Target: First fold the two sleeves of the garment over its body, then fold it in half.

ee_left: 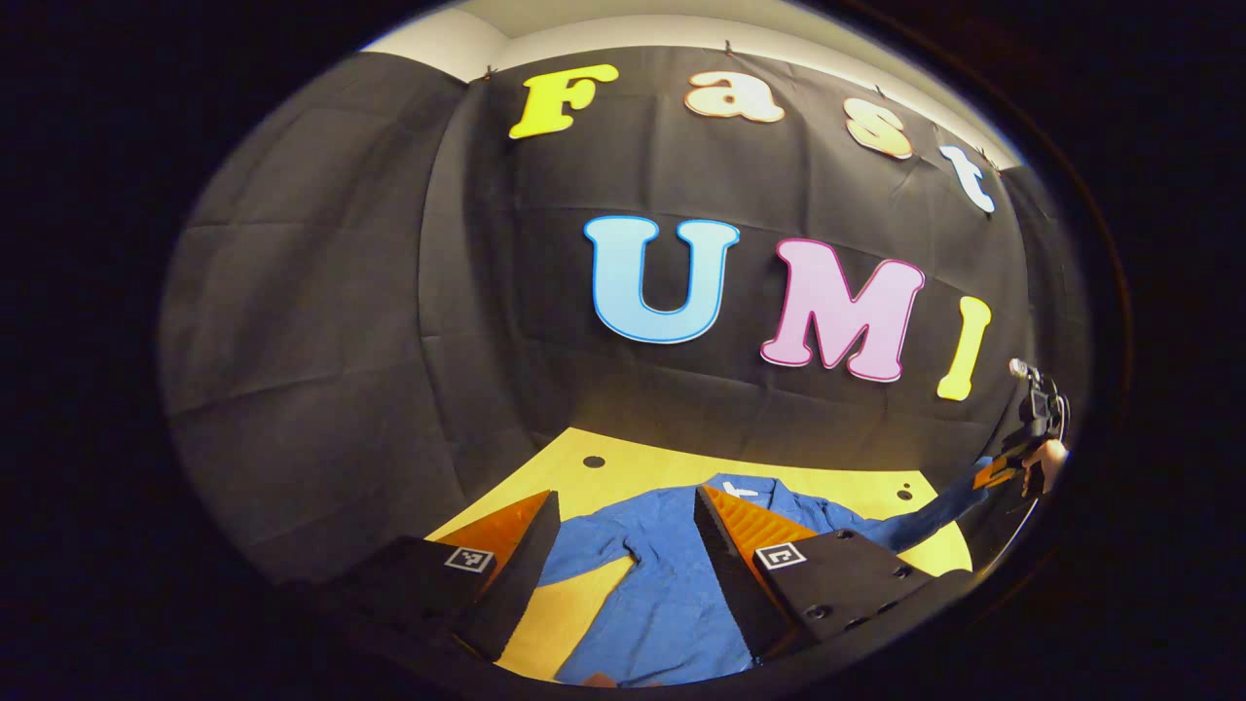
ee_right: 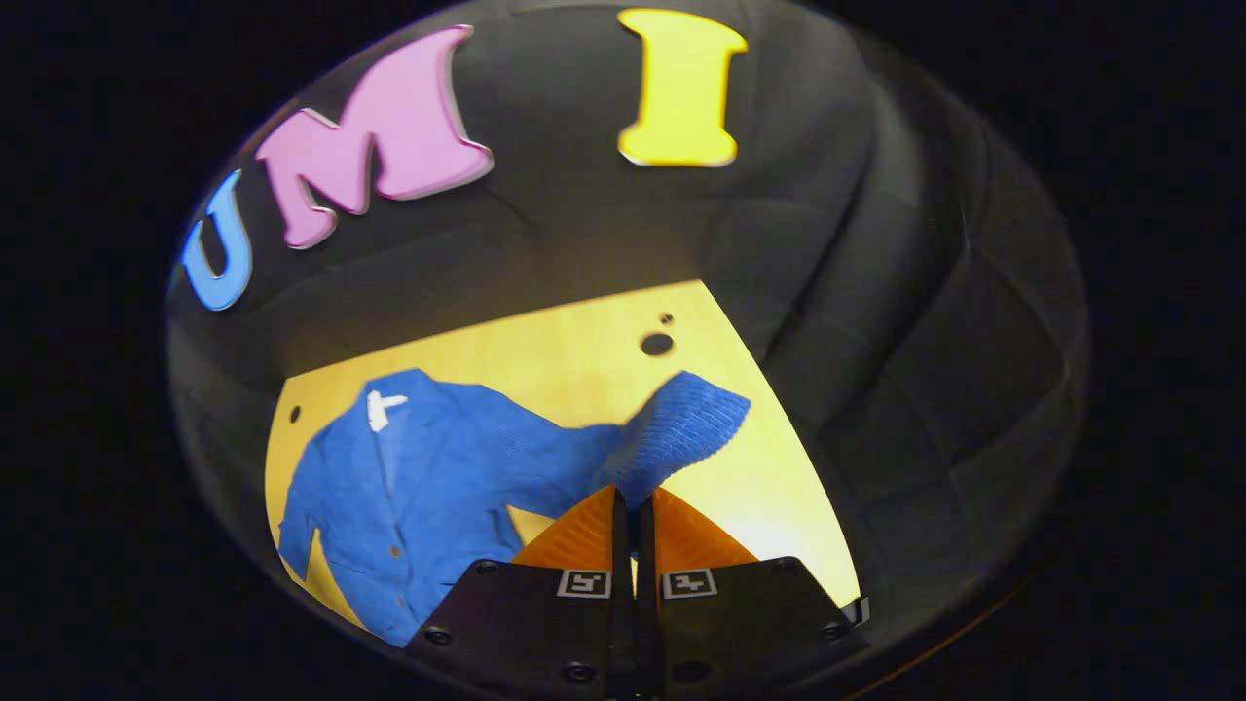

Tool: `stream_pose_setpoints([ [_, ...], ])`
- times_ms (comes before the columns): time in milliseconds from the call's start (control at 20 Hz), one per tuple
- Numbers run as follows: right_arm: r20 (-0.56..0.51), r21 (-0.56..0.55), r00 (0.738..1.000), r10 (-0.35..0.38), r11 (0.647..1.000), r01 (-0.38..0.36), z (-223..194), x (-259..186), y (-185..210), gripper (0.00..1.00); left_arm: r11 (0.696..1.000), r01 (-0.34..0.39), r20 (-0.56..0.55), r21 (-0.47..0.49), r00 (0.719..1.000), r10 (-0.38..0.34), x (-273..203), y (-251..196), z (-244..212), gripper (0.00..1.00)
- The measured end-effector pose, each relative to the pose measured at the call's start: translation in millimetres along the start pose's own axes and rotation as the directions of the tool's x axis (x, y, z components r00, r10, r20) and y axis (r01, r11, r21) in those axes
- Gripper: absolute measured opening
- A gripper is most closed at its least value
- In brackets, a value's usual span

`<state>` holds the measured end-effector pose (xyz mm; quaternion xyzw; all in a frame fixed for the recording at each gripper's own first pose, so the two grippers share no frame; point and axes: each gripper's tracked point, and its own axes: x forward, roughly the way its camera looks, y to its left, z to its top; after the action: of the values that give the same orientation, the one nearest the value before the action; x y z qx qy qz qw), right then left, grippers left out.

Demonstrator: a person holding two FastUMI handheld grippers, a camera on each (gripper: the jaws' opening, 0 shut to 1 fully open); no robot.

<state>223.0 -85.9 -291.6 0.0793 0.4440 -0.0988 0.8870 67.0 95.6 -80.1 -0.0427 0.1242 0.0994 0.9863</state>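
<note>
Left gripper view
Left gripper [ee_left: 628, 516]: fingers spread wide apart, nothing between them, held above the table.
Cardigan [ee_left: 672, 584]: blue knit, lying flat on the yellow table [ee_left: 623, 462] under and between the fingers; a white tag [ee_left: 742, 489] sits at the collar near the far edge.
Near sleeve [ee_left: 584, 555]: lies out to the side on the table, bent at the elbow, bare table on both sides of it.
Far sleeve [ee_left: 934, 511]: stretched up off the table toward the right gripper [ee_left: 1003, 474], which a hand [ee_left: 1049, 460] holds at the picture's rim.
Open room: a strip of bare table behind the collar, up to the black cloth wall [ee_left: 341, 341]; two holes in the tabletop there.
Hard to see: the cardigan's hem is cut off at the bottom; the other gripper is small and warped.

Right gripper view
Right gripper [ee_right: 633, 501]: fingers pressed together on the sleeve [ee_right: 672, 428] just behind its ribbed cuff, which is lifted clear of the table [ee_right: 545, 360].
Cardigan [ee_right: 428, 487]: body flat at lower left, buttons showing, tag [ee_right: 380, 409] at the collar.
Open room: bare table beyond and right of the cuff, up to the wall.
Hard to see: the pinched cloth hides behind the fingertips; the hem is cut off.
</note>
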Motion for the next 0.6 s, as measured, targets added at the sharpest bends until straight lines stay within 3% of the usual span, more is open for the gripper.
stream_pose_setpoints([
  [100, 0.072, -0.024, 0.995, 0.066, 0.998, -0.065, 29.1, -27.0, 62.1, 0.05, 1.0, -0.012, 0.015, -0.012, 1.0, 0.012, -3.9, 23.0, -1.7, 0.8],
  [300, 0.119, -0.079, 0.972, 0.202, 0.978, -0.194, 57.1, -43.2, 197.6, 0.04, 0.998, -0.036, -0.007, -0.045, 0.999, 0.036, -8.7, 69.1, -15.6, 0.8],
  [450, 0.092, -0.13, 0.948, 0.305, 0.947, -0.293, 40.2, -30.8, 309.9, 0.04, 0.994, -0.091, -0.037, -0.066, 0.995, 0.088, -13.4, 112.8, -30.6, 0.8],
  [600, 0.003, -0.192, 0.929, 0.37, 0.912, -0.363, -12.5, -5.1, 416.1, 0.04, 0.984, -0.167, -0.081, -0.068, 0.984, 0.161, -19.2, 156.1, -54.6, 0.8],
])
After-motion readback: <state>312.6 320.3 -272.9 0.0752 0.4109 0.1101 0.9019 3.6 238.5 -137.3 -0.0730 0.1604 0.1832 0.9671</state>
